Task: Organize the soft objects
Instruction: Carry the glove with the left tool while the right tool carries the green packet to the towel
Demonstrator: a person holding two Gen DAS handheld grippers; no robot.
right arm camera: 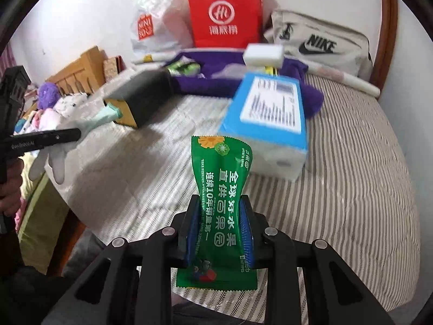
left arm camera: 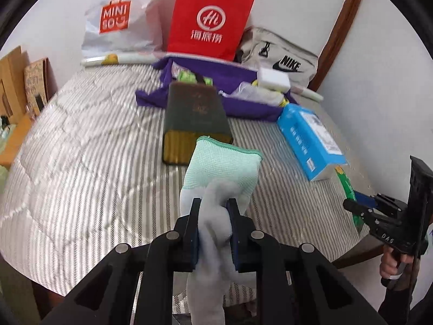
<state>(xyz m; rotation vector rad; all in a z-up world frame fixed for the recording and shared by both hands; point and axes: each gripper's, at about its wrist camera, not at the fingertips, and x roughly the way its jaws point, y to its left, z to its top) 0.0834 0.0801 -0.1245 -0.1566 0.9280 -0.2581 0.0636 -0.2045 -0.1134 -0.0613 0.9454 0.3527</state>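
while gripped, green packet (right arm camera: 220,211), nike bag (right arm camera: 319,40)

Knit cloth glove (left arm camera: 222,168), glossy plastic packet (right arm camera: 220,205)

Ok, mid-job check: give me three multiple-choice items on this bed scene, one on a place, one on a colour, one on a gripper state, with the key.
1. Where does the white sponge block lie?
A. on the purple cloth
B. inside the red bag
C. on the dark box

2. The glove cuff is:
A. orange
B. mint green
C. black

3. The right gripper is:
A. open, empty
B. shut on the green packet
C. shut on the blue tissue pack

Key: A, its pile rests on that cloth; B, green hem shows; B, pads pinch the packet.
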